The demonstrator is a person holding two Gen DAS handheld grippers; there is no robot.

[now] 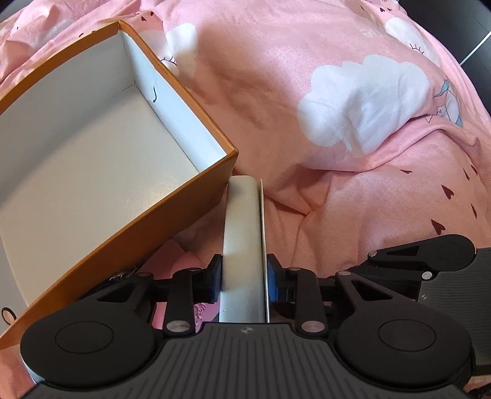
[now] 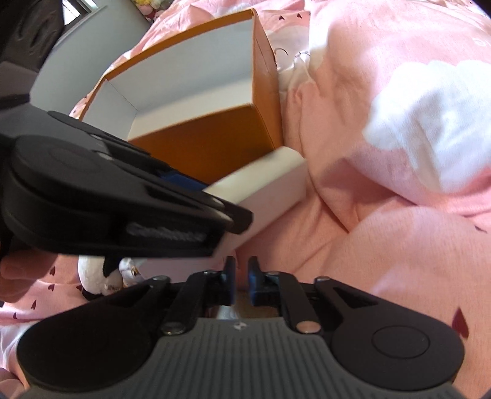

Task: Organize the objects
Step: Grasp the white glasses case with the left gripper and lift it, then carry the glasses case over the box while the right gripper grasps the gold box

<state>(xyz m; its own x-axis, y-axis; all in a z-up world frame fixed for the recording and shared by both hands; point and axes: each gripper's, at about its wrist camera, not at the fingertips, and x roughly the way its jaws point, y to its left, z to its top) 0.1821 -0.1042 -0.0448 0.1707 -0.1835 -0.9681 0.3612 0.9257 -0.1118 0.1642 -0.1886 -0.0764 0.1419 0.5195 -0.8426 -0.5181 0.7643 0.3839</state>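
My left gripper (image 1: 244, 276) is shut on a flat white box (image 1: 242, 233), held on edge, its far end just past the near corner of an open orange cardboard box (image 1: 101, 144) with a white empty inside. In the right wrist view the left gripper (image 2: 196, 196) comes in from the left holding the white box (image 2: 264, 190) against the orange box (image 2: 214, 144). My right gripper (image 2: 238, 284) is nearly shut with a narrow gap and nothing between its fingers, just below the white box.
Everything lies on a rumpled pink duvet (image 1: 353, 92) with white clouds and small hearts. A white plush toy (image 2: 101, 276) lies under the left gripper. A grey wall and a window (image 2: 76, 6) are at the far left.
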